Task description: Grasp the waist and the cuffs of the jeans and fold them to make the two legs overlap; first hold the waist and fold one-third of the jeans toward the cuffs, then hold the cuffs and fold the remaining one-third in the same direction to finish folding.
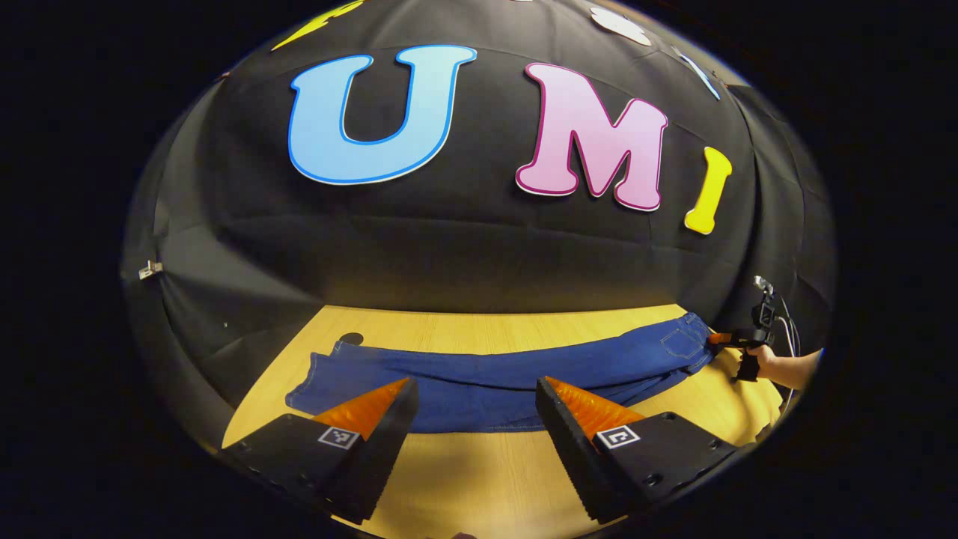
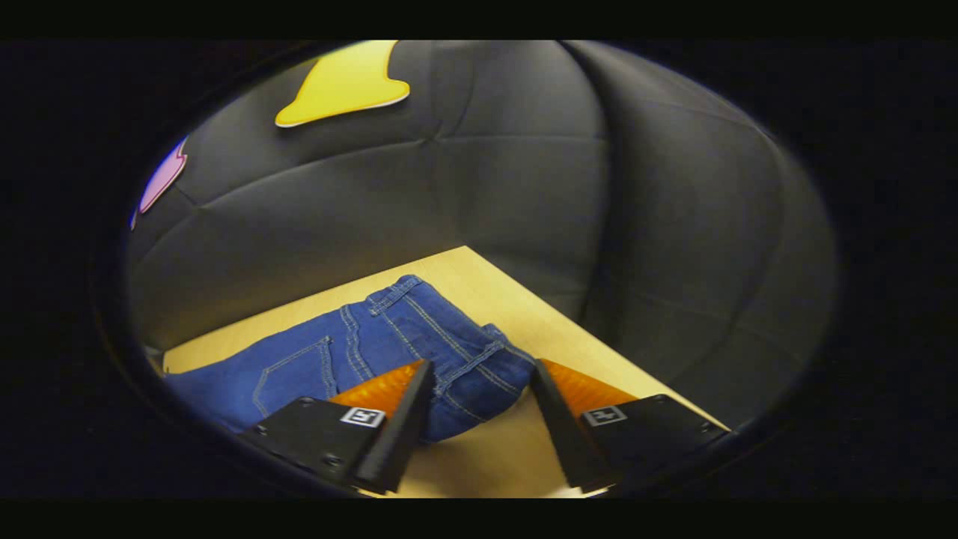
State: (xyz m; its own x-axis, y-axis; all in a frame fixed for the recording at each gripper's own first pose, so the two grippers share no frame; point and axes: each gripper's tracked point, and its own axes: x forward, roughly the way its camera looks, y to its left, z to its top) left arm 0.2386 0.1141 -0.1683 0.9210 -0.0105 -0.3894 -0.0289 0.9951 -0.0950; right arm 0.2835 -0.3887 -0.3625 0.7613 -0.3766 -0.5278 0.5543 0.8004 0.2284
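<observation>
Two legs of the jeans [image 1: 486, 382] already overlap along the desk [image 1: 479, 479]; soft, heavy denim, so we pinch the thick waistband [image 2: 479, 367] at lower centre, both jaws wide

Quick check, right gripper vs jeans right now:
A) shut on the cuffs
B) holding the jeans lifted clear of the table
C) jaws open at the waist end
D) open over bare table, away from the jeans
C: in the right gripper view the right gripper has its jaws spread apart, with the waistband end of the jeans lying flat on the table between them.
</observation>
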